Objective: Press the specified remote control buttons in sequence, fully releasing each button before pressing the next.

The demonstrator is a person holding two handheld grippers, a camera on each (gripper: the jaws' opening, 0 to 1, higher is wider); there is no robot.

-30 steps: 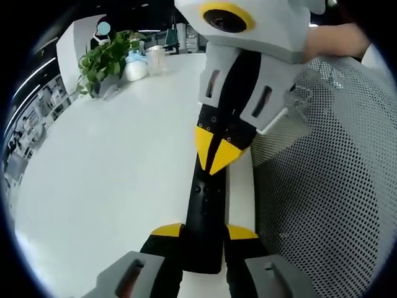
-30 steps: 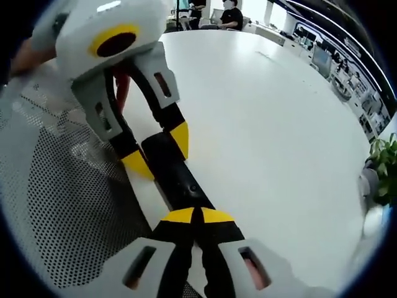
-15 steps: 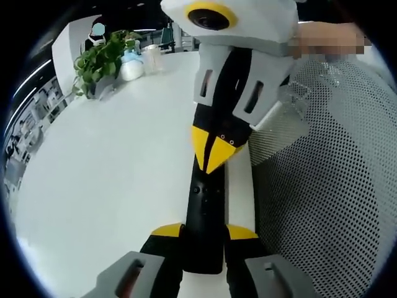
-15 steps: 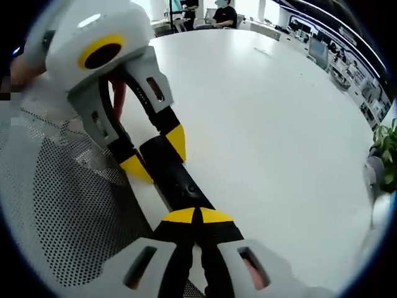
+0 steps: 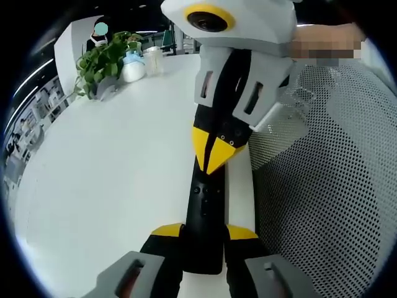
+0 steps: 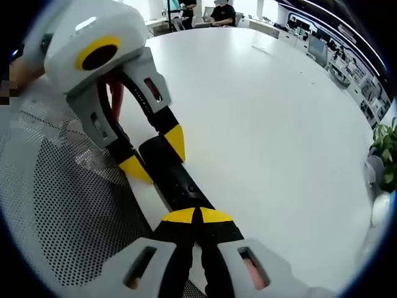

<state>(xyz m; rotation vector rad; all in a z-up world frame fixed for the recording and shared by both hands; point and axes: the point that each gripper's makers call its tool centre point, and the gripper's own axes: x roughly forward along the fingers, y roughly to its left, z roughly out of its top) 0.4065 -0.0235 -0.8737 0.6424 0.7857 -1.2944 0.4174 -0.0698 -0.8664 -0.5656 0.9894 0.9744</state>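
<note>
At the edge of a white desk, a black remote lies pinned lengthwise between two grippers, beside a perforated mesh surface.

The left gripper clamps the remote's near end, one yellow-tipped jaw on each long side, apparently to steady it so a press does not shove it across the desk. The right gripper comes in from the opposite end with its jaws drawn together into a single point resting on the remote's upper face, a shape suited to poking one button; which button cannot be made out, nor whether it is pressed down. In the right gripper view the same pairing reads in reverse, closed tips over the remote. A potted plant and a few jars stand well apart at the desk's far edge.
</note>
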